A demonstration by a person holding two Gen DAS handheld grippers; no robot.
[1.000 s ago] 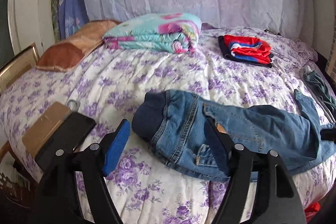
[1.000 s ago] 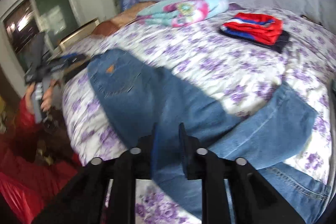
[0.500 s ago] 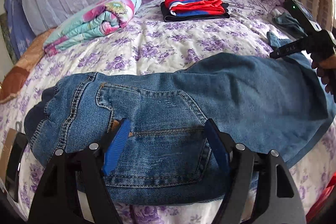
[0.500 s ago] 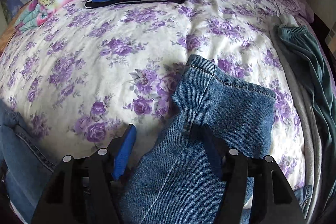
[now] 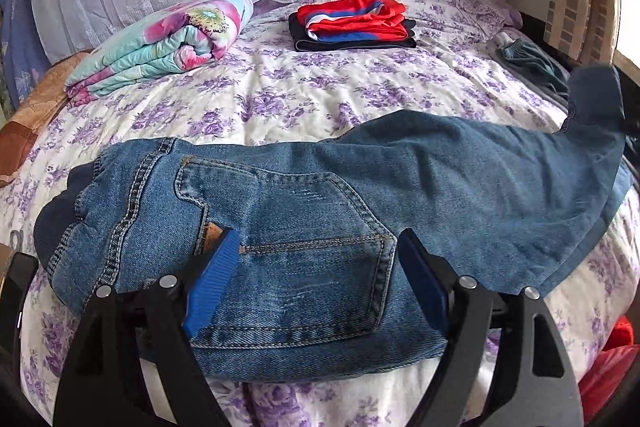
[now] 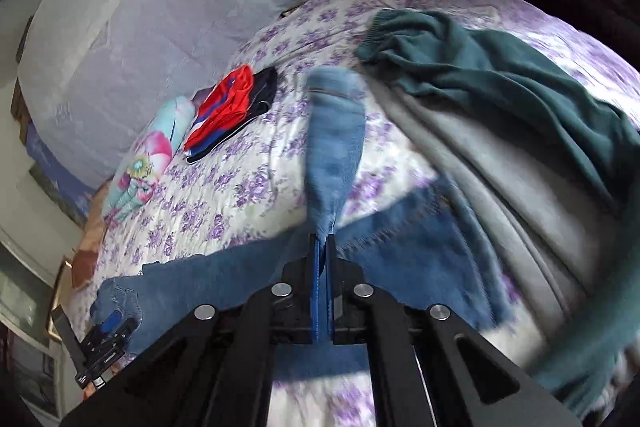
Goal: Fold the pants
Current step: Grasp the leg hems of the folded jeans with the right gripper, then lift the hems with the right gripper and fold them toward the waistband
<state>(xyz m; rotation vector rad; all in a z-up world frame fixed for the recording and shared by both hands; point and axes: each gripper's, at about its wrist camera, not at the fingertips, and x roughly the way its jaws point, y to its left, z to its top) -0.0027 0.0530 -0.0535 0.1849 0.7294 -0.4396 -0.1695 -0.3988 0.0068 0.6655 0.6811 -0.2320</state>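
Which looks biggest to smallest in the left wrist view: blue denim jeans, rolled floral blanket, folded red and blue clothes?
1. Blue denim jeans, though nearest the camera.
2. Rolled floral blanket.
3. Folded red and blue clothes.

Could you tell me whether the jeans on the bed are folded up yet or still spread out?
Spread out: the jeans lie lengthwise across the bed, with the right gripper lifting one leg end.
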